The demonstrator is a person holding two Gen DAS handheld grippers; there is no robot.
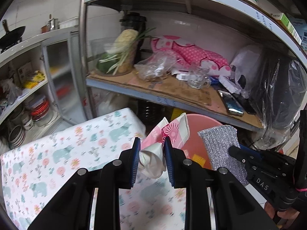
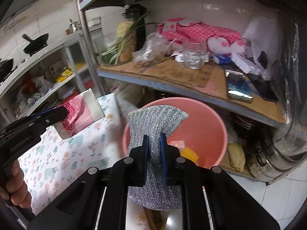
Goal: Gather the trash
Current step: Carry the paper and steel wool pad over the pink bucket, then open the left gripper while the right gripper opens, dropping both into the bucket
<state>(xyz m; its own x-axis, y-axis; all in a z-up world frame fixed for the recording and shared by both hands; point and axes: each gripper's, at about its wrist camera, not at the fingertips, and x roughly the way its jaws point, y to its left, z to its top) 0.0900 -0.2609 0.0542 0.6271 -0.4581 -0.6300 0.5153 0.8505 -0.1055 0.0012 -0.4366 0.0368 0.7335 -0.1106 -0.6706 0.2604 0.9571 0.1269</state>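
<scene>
The crumpled pink-and-white paper carton [image 1: 167, 143] sat pinched between the blue pads of the left hand-held gripper [image 1: 151, 156], whose jaws stood partly closed on its squashed white end, the printed part sticking out ahead of the fingertips. The silver glittery mesh scouring cloth [image 2: 155, 130] was clamped in the right hand-held gripper [image 2: 154, 143], its jaws nearly together on the thin fabric, with cloth fanning out ahead and hanging behind the pads. Just ahead of and below the right hand-held gripper stood the round pink plastic bucket [image 2: 214, 120], with some yellow and orange scraps already lying in it; seen from the left hand-held gripper it lay ahead and to the right. Under the left one was the table with its bear-and-flower patterned cloth [image 1: 57, 153]. Beyond both rose a cluttered metal shelf [image 2: 172, 88].

The step in hand seemed to be carrying both pieces to the bucket. Next, each hand-held gripper would probably need to come over the rim and open, the left reaching further across
</scene>
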